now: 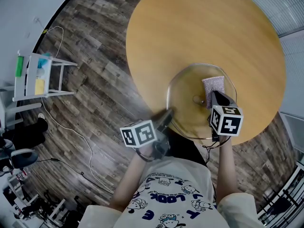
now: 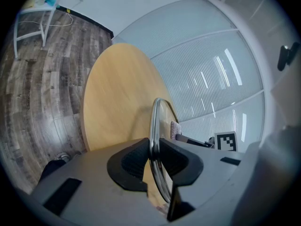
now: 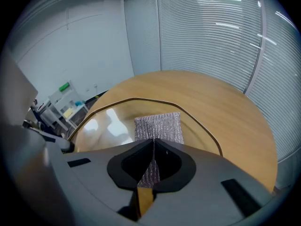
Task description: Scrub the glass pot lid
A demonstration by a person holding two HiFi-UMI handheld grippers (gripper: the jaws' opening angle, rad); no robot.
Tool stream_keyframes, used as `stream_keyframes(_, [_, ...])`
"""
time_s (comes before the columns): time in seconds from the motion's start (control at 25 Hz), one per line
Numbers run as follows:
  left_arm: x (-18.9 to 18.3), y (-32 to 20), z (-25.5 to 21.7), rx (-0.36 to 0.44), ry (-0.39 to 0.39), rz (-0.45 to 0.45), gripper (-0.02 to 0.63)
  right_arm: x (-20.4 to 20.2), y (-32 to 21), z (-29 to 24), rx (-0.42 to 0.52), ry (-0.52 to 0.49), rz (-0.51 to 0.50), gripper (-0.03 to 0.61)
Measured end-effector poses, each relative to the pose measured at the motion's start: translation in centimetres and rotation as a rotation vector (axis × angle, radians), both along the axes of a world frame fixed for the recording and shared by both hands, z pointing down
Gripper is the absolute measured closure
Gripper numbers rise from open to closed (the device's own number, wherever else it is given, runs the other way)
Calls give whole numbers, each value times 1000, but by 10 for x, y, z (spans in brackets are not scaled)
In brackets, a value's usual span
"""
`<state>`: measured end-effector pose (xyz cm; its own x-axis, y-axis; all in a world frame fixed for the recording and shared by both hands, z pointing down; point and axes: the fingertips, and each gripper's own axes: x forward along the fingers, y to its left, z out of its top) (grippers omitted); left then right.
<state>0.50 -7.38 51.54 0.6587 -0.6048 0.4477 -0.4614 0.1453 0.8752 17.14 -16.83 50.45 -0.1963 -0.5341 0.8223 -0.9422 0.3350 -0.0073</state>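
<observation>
The glass pot lid (image 1: 190,113) with a metal rim lies flat over the near edge of the round wooden table (image 1: 190,27). My left gripper (image 1: 166,120) is shut on the lid's left rim; in the left gripper view the metal rim (image 2: 154,126) runs edge-on between the black jaws. My right gripper (image 1: 216,101) is shut on a silvery grey scrubbing cloth (image 1: 212,84), which rests on the glass at the lid's far right. In the right gripper view the cloth (image 3: 158,126) spreads from the pinched jaws across the lid (image 3: 108,126).
A white shelf rack (image 1: 35,75) with coloured items stands on the wood-plank floor at the left, with a cable trailing by it. Window blinds (image 3: 211,36) run behind the table. A person's arms and printed shirt (image 1: 171,198) fill the bottom of the head view.
</observation>
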Motion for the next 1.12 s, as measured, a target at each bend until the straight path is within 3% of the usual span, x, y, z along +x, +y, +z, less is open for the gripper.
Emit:
stream_keyframes(0.36, [-1, 0, 2, 3, -7, 4, 537, -32, 19, 2, -52, -98, -29, 548])
stream_keyframes(1.12, [-3, -3, 1, 13, -9, 13, 537, -98, 55, 1, -101, -154, -164, 548])
